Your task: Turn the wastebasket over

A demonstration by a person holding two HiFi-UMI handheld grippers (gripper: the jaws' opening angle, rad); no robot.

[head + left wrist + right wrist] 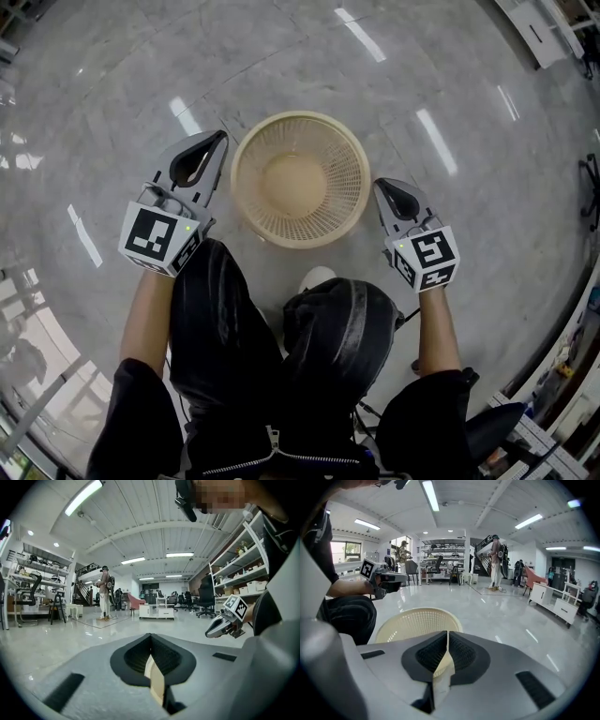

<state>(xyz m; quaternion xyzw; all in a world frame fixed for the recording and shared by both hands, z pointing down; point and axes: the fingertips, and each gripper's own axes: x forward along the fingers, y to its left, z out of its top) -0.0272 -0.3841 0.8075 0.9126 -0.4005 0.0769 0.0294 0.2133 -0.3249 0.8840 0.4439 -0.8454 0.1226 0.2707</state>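
Two grippers are mine here, and the jaws of both are closed with nothing between them: the left gripper (218, 141) and the right gripper (382, 186). The wastebasket (349, 178) stands on the floor (450, 84) between them, just in front of my knees (211, 281). Each gripper is just beside its rim, and neither seems to touch it.

To turn it over well, I think I must first open the jaws. Then I would pinch the thin lattice rim at two opposite sides, lift it a little, and roll it about the line between the two grips. This way it should not slide away on the smooth floor.

The basket is upright: its mouth points straight up and its base sits on the floor. It is round, so its axis is vertical, and no side is longer across the floor.
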